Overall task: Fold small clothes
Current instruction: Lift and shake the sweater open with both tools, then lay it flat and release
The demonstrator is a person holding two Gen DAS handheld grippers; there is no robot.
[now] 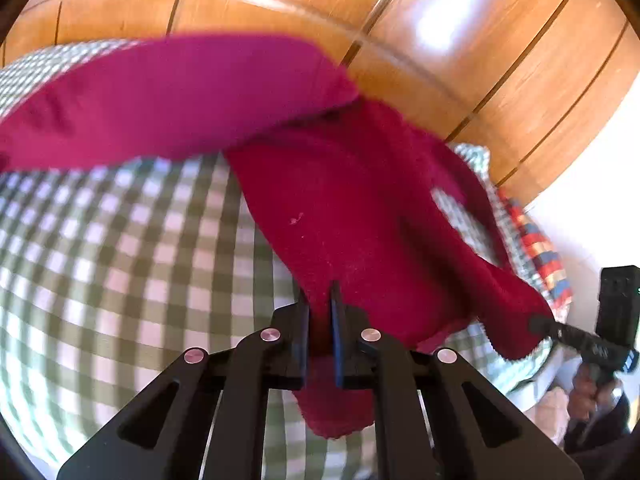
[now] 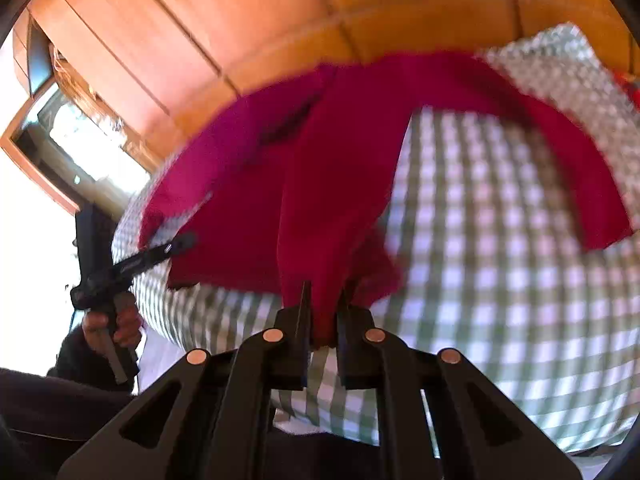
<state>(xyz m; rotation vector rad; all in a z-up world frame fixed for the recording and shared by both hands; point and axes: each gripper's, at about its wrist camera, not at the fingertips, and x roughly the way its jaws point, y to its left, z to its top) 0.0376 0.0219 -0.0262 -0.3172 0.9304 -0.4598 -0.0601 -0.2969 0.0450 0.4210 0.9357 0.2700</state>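
— While both wrist views are blurred, how do the left gripper's (image 1: 320, 308) fingers stand?

— Nearly together. Only a narrow slot parts the two black fingers (image 1: 301, 320), and a fold of the crimson-red knitted garment (image 1: 344, 216) fills that slot, so they are pinched on the cloth. A tongue of the same cloth hangs down past the fingers toward the camera.

— And the right gripper (image 2: 324, 308)?

— Much the same: its black fingers (image 2: 301, 316) sit close, with a bunch of the crimson-red knitted garment (image 2: 320, 200) pressed between them. From the left wrist view, the right gripper (image 1: 538, 322) shows at the far right edge with its tip at a lower corner of the cloth, the person's right hand (image 1: 592, 384) wrapped round its handle.

— Where does the garment lie?

— Over the green-and-white checked bedsheet (image 1: 120, 260). It is raised at both pinched spots and spreads away from the fingers, with a broad magenta-looking part reaching the far edge of the sheet. How much of it rests on the sheet, I cannot tell through the blur.

— Is the left gripper seen from the other side?

— Yes, at the left of the right wrist view, the left gripper (image 2: 188, 240) touches the cloth's edge, held by the left hand (image 2: 116, 328).

— What is behind?

— Glossy brown wooden panelling (image 1: 460, 60), and a multicoloured striped cloth (image 1: 540, 248) beside the sheet's far right edge.
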